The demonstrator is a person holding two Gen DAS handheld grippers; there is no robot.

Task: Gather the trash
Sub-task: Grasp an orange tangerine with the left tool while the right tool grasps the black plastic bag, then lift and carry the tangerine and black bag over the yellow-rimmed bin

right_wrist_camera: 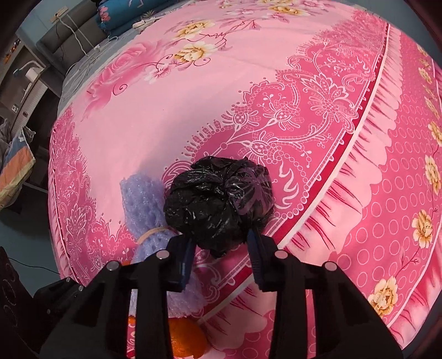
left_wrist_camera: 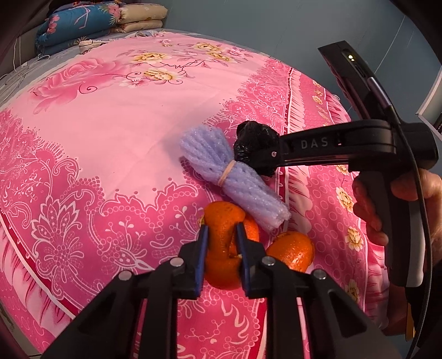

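Observation:
A curled orange peel (left_wrist_camera: 223,214) lies on the pink floral bedsheet (left_wrist_camera: 110,124), and my left gripper (left_wrist_camera: 221,230) is shut on it, one blue pad on each side. A second orange peel (left_wrist_camera: 294,252) rests just right of it. Behind them lies a purple foam net bundle (left_wrist_camera: 221,171) tied with a rubber band. A crumpled black plastic bag (right_wrist_camera: 218,198) sits beside the bundle (right_wrist_camera: 143,210), and my right gripper (right_wrist_camera: 221,243) is shut on its near part. In the left wrist view the right gripper (left_wrist_camera: 265,158) reaches in from the right onto the bag (left_wrist_camera: 252,140).
A person's hand (left_wrist_camera: 370,210) holds the right gripper's handle. Folded quilts (left_wrist_camera: 91,24) are stacked at the bed's far end. Left of the bed are the floor, a heap of cloth (right_wrist_camera: 13,163) and bedside furniture (right_wrist_camera: 33,71). The bed's edge drops away at the right.

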